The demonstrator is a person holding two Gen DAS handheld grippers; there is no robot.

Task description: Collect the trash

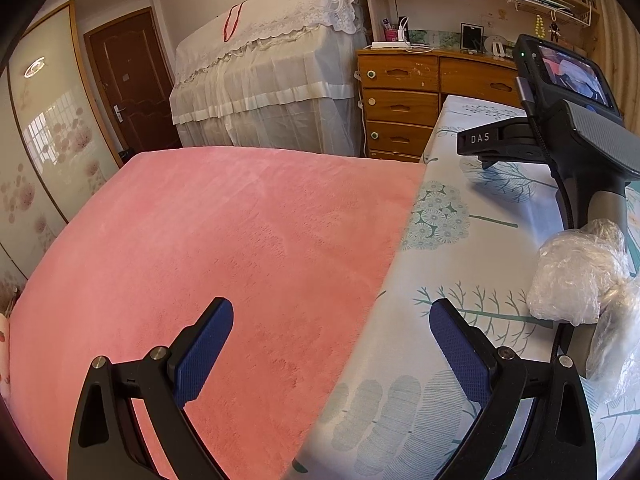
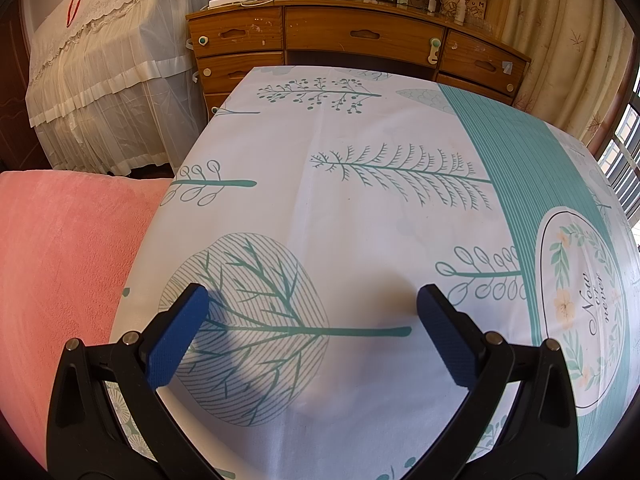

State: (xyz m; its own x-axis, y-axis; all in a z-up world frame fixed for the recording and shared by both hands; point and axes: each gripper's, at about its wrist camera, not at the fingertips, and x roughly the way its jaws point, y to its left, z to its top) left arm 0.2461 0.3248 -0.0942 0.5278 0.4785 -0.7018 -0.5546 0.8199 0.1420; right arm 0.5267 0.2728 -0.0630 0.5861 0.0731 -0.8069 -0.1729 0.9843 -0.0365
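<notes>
My left gripper (image 1: 331, 336) is open and empty, held over the seam between a pink fleece blanket (image 1: 208, 248) and a white leaf-print sheet (image 1: 472, 208). The right gripper's body and camera unit (image 1: 576, 120) show at the right of the left wrist view, with a hand in a clear plastic glove (image 1: 576, 276) on its handle. My right gripper (image 2: 313, 320) is open and empty above the leaf-print sheet (image 2: 360, 208). I see no trash item in either view.
A wooden desk with drawers (image 2: 360, 36) stands past the bed's far end, small items on top. A lace-covered piece of furniture (image 1: 264, 72) stands left of it. A brown door (image 1: 128, 80) and a sliding wardrobe panel (image 1: 52, 128) are at the left. Curtains (image 2: 560, 40) hang at the right.
</notes>
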